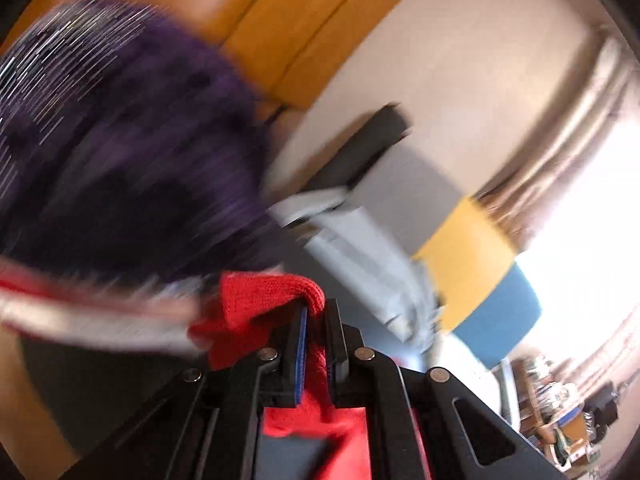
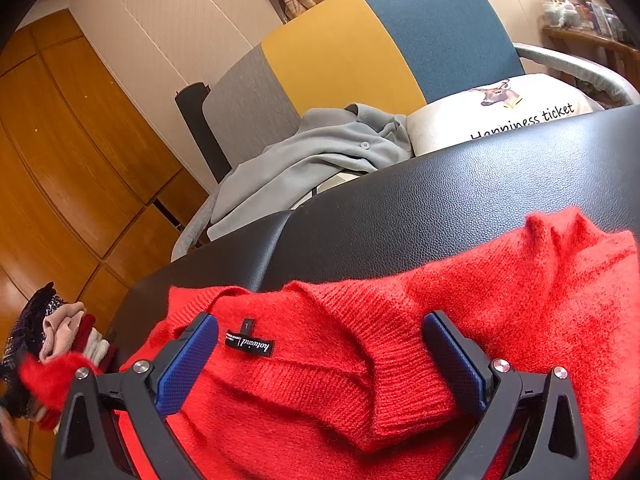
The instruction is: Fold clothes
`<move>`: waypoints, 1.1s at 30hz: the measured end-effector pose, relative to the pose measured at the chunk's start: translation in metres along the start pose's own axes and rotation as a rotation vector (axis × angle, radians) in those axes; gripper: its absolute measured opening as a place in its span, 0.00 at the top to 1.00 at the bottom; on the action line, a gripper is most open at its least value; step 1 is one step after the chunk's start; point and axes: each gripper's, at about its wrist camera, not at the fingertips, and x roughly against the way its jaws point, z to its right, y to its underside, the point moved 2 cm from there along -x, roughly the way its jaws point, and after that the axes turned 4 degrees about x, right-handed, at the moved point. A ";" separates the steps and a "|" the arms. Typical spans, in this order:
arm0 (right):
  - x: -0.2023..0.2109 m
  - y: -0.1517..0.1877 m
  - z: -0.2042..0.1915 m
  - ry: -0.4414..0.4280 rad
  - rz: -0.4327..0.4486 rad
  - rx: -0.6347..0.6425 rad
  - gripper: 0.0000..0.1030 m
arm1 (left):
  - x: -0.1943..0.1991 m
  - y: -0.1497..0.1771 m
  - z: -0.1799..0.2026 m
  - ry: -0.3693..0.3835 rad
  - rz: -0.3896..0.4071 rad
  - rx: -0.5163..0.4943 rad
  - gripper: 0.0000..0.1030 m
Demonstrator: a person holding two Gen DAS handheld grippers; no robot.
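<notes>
two claws work one fuzzy red knitted sweater: the left claw is clamped on a fold of it, while the right claw stands apart, straddling the collar spread on the black leather surface.

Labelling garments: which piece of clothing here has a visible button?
The grey shirt crumpled on the chair behind the black surface. The red sweater shows only a neck label.
</notes>
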 end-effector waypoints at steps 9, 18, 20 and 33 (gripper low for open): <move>0.001 0.000 0.002 -0.014 0.007 -0.010 0.00 | -0.031 0.044 0.171 0.383 -0.089 -0.370 0.94; 0.000 0.000 0.001 -0.015 0.006 -0.011 0.00 | -0.099 0.203 0.196 0.397 -0.443 -0.639 0.93; 0.000 0.000 0.001 -0.016 0.006 -0.013 0.00 | -0.122 0.220 0.178 0.370 -0.530 -0.618 0.90; -0.004 -0.001 -0.006 0.019 -0.029 0.009 0.00 | -0.055 0.219 0.012 0.176 -0.548 -0.363 0.73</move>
